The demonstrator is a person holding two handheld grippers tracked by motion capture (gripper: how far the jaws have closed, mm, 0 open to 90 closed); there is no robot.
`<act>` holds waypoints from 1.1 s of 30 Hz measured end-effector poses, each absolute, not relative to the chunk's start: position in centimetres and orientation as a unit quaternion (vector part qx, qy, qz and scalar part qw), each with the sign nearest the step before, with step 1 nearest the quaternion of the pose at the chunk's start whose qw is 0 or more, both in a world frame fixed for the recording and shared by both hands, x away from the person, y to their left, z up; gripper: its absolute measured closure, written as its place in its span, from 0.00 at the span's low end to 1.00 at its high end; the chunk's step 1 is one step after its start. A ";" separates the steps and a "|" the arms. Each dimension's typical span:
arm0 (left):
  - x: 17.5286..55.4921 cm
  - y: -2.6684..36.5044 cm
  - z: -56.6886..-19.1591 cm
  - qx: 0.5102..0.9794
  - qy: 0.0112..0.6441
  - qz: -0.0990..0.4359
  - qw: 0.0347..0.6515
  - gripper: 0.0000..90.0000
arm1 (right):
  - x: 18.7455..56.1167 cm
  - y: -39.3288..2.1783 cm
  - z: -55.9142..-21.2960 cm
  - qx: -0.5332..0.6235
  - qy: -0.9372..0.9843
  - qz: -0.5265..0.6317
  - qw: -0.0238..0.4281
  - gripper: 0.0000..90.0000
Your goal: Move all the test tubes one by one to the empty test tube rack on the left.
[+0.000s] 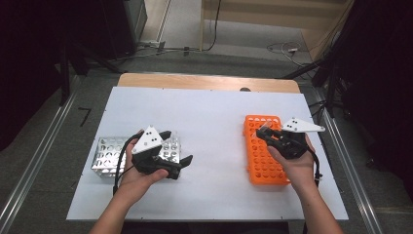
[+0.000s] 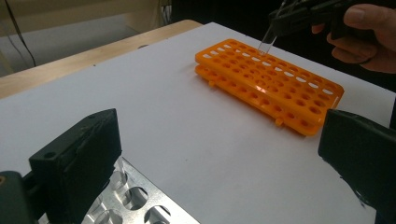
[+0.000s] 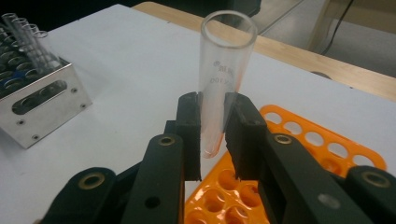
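i count one clear test tube [image 3: 219, 79] clamped upright in my right gripper [image 3: 214, 135], mouth up, just above the one orange rack [image 1: 263, 148] at 3 o'clock. its faint print is unreadable. one metal rack [image 1: 109, 156] at 9 o'clock; left gripper [image 1: 173, 151] gapes, empty.

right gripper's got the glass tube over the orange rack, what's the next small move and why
Probably lower the test tube into a hole of the orange rack. The right gripper is shut on it, its rounded end hanging just above the open holes, not yet in one.
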State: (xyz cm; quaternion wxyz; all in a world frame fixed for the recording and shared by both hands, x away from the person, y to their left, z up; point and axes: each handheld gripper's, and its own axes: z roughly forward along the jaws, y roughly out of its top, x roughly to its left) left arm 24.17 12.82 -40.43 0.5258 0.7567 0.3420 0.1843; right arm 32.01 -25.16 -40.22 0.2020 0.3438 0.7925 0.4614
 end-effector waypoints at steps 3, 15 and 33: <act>24.1 12.7 -40.4 0.757 0.340 0.183 0.527 0.00 | 31.7 -24.4 -40.3 0.335 0.797 0.463 0.195 0.82; 23.9 11.9 -40.4 0.764 0.330 0.180 0.526 0.00 | 30.5 -21.6 -40.8 0.306 0.813 0.466 0.170 0.82; 23.4 10.7 -40.4 0.774 0.312 0.165 0.526 0.00 | 28.3 -17.2 -41.9 0.249 0.844 0.455 0.137 0.82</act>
